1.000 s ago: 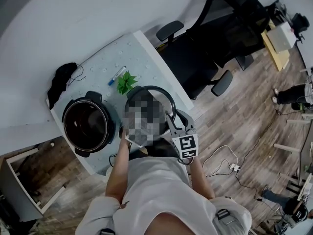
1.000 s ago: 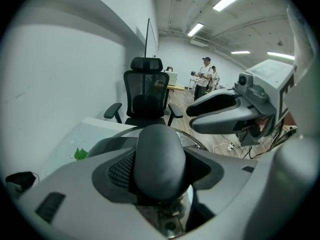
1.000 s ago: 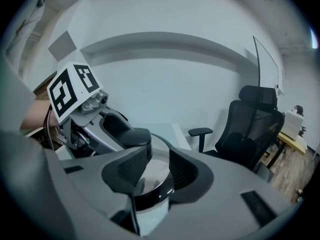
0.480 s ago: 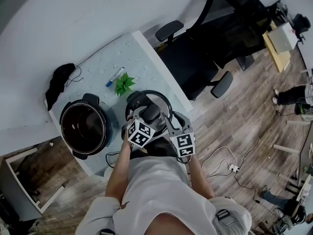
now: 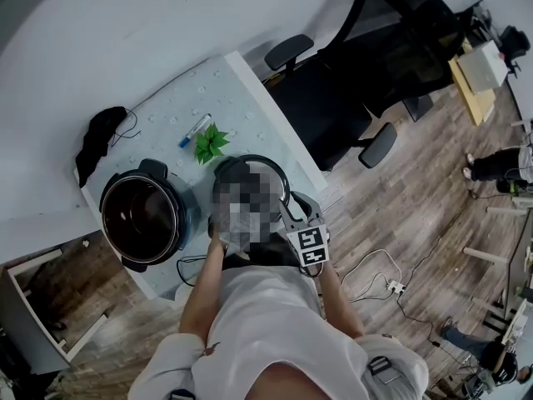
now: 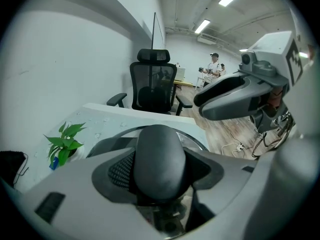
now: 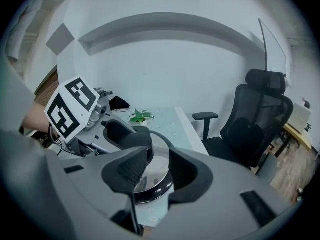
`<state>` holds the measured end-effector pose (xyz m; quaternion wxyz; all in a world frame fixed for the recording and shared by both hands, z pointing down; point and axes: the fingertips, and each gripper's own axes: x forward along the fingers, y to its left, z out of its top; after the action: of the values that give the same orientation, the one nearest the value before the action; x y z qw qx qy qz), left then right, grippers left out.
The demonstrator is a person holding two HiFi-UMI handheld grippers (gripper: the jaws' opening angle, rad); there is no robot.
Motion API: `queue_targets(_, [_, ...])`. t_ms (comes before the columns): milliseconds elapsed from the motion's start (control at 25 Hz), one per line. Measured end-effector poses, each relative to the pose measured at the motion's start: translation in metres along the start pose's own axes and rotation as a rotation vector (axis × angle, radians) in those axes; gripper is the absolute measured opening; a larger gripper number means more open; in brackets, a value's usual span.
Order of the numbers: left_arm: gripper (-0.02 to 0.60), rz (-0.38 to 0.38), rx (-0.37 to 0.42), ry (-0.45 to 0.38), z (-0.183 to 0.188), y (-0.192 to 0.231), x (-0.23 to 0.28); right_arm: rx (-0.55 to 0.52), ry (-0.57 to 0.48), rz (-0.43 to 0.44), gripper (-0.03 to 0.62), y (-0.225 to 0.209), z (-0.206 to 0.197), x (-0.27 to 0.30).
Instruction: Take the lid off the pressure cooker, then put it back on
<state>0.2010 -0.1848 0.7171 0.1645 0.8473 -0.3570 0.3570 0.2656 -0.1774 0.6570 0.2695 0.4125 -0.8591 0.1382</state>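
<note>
Nearest the person, the left gripper (image 6: 160,178) has its jaws closed partway around the black knob (image 6: 159,151) at the centre of the pressure cooker lid (image 5: 283,182). The ribbed pads press on the knob's two flanks, so this gripper carries the lid. The knob looks oblong, with its long axis running away between the jaws, near to far. Just to the right, the right gripper (image 7: 154,164) comes in over the lid's near right edge. Its jaws stand a little apart and straddle the shiny metal and dark rim, and neither pad can be seen pressing on anything, so I judge it empty and only steadying. The lid lies flat, knob up, above the near right part of the pale table (image 5: 166,111), close to the table's edge. The views do not settle whether it rests on the surface or hangs just over it. The relation that matters is sideways: the open cooker pot (image 5: 141,219) stands just left of the lid, its dark bowl uncovered, so refitting probably means carrying the lid left. The left hand is the nearer one to the pot. Farther back sit a small green plant (image 5: 208,144) and a marker pen (image 5: 195,129), both clear of that path, and beyond the table's right side stands a black office chair (image 5: 366,65).
</note>
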Motion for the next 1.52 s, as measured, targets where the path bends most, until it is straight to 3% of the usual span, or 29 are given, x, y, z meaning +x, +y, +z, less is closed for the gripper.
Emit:
queue_targets(840, [0.290, 0.010, -0.015, 0.007, -0.010, 0.003, 0.007, -0.004, 0.000, -0.008, 0.138, 0.012, -0.001, -0.004])
queue_targets(1000, [0.320, 0.013, -0.019, 0.027, -0.012, 0.003, 0.006, 0.002, 0.001, -0.023, 0.138, 0.014, -0.002, -0.009])
queue_targets(1080, [0.369, -0.003, -0.024, 0.044, -0.016, -0.001, 0.003, 0.005, 0.007, -0.023, 0.138, 0.017, -0.005, -0.012])
queue_targets(1520, [0.356, 0.004, -0.054, 0.018, -0.023, -0.003, -0.025, 0.029, 0.005, -0.045, 0.138, 0.026, -0.009, -0.021])
